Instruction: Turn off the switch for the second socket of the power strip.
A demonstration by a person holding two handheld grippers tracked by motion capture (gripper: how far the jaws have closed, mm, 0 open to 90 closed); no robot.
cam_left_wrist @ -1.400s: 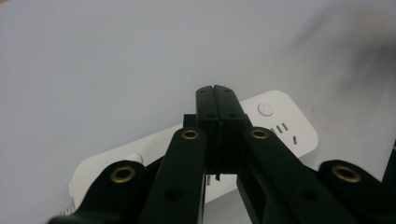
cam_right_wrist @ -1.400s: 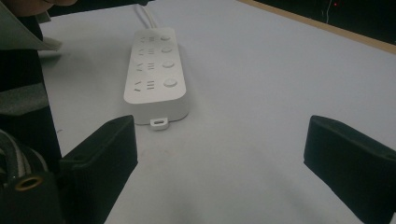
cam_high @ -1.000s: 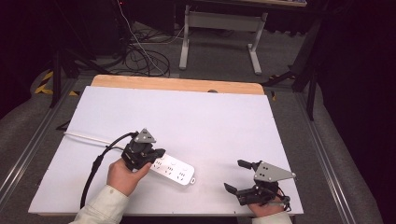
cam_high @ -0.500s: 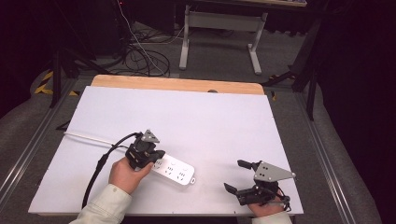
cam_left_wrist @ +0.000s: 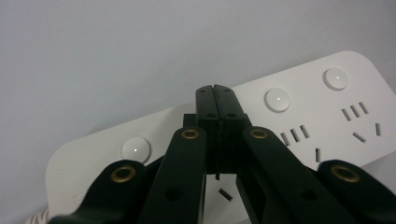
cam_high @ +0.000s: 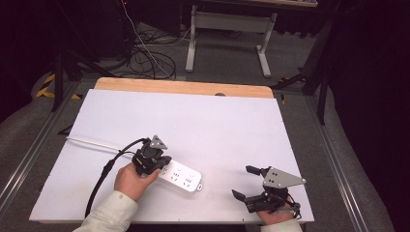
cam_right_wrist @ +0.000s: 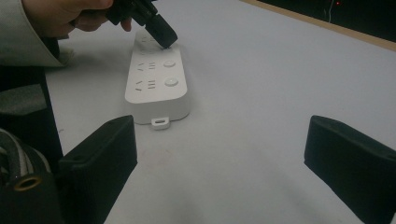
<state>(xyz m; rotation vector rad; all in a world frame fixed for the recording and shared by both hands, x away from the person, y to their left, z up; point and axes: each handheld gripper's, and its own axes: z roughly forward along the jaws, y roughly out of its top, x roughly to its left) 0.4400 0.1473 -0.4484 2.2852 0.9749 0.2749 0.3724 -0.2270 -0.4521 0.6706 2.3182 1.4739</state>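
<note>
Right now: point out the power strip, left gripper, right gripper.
power strip (cam_high: 186, 178), high view, its top face.
left gripper (cam_left_wrist: 215, 93), left gripper view, shut jaw tips.
right gripper (cam_high: 245, 182), high view, between open jaws.

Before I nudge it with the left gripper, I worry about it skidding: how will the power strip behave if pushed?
The power strip is a flat, hard block, so it will probably slide, not tip or roll. The table looks smooth, so little would stop it. Its cord trails from one end and may swing it round.
</note>
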